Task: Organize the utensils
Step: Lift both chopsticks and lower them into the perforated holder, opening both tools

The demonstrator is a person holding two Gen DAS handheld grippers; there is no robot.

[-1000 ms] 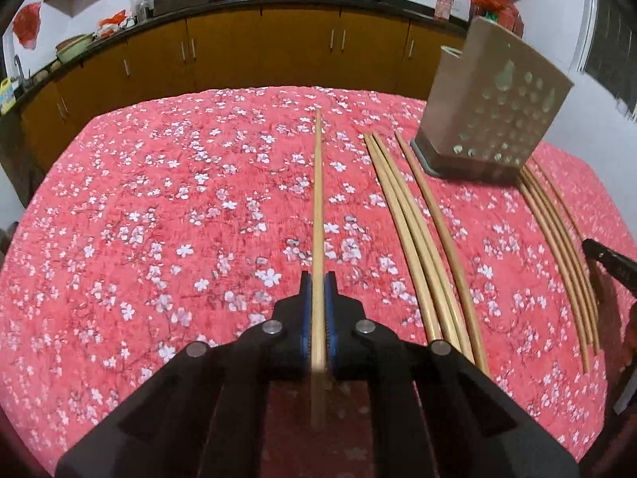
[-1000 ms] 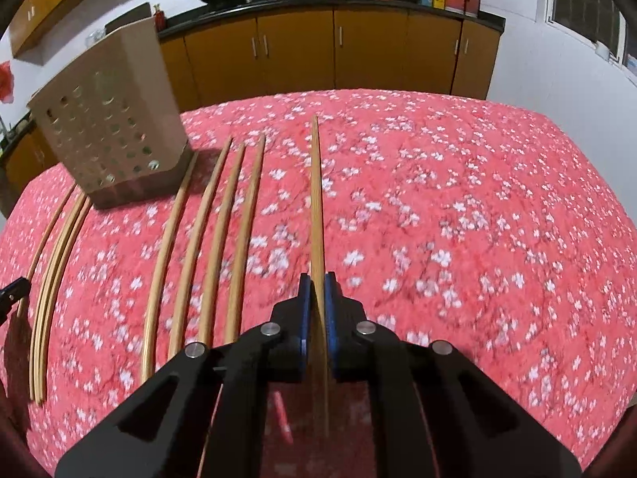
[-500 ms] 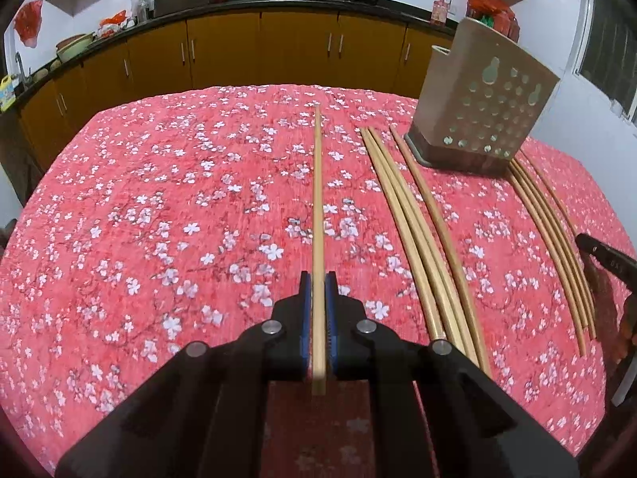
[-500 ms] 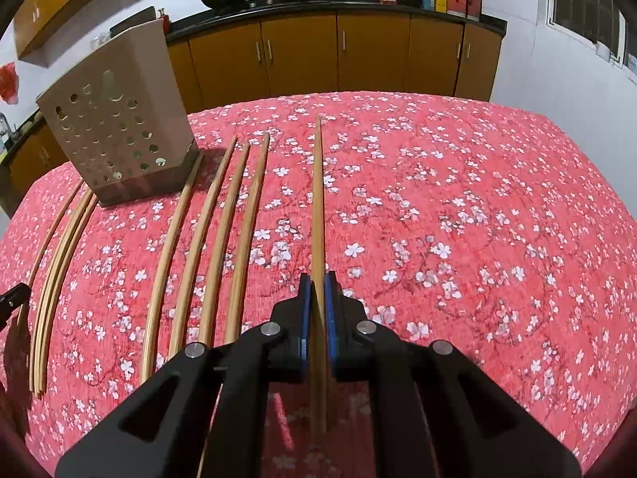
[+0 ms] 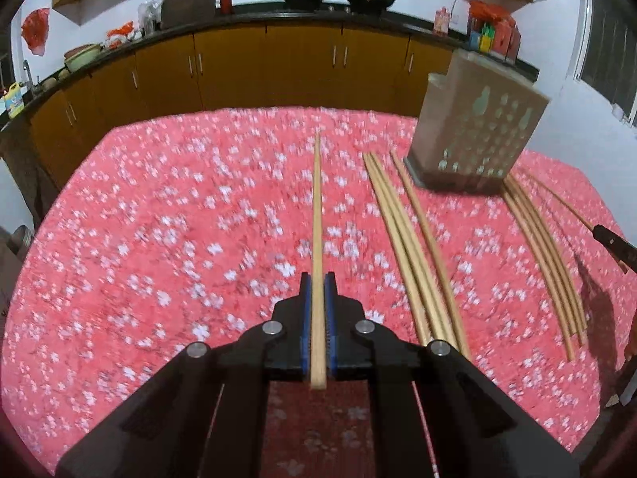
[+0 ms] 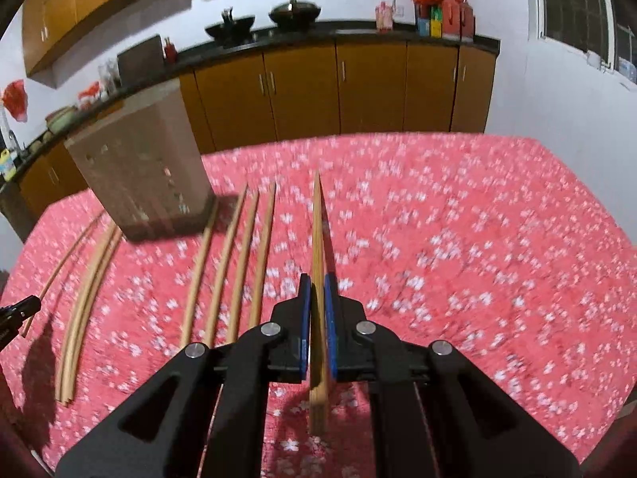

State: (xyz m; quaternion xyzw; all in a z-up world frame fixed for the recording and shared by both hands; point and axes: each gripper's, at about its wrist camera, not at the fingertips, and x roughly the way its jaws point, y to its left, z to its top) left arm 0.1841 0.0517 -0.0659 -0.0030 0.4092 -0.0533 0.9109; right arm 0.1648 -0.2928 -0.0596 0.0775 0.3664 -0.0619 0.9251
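Observation:
My left gripper [image 5: 317,279] is shut on a wooden chopstick [image 5: 317,215] that points straight ahead above the table. My right gripper [image 6: 317,281] is shut on another wooden chopstick [image 6: 317,231], also held above the table. A beige perforated utensil holder [image 5: 475,127] stands at the far right in the left wrist view and at the far left in the right wrist view [image 6: 139,167]. Loose chopsticks lie on the cloth: one group beside the holder [image 5: 410,239] [image 6: 231,263] and another group on its other side [image 5: 545,255] [image 6: 85,294].
The table has a red cloth with white blossoms [image 5: 159,239]. Brown kitchen cabinets [image 5: 278,67] and a dark counter with woks line the back wall. The other gripper's tip shows at the right edge [image 5: 613,241] and at the left edge [image 6: 16,310].
Both grippers have risen with their chopsticks and tilted up; the table looks farther below and more of the cabinets and wall shows. The view is motion-blurred.

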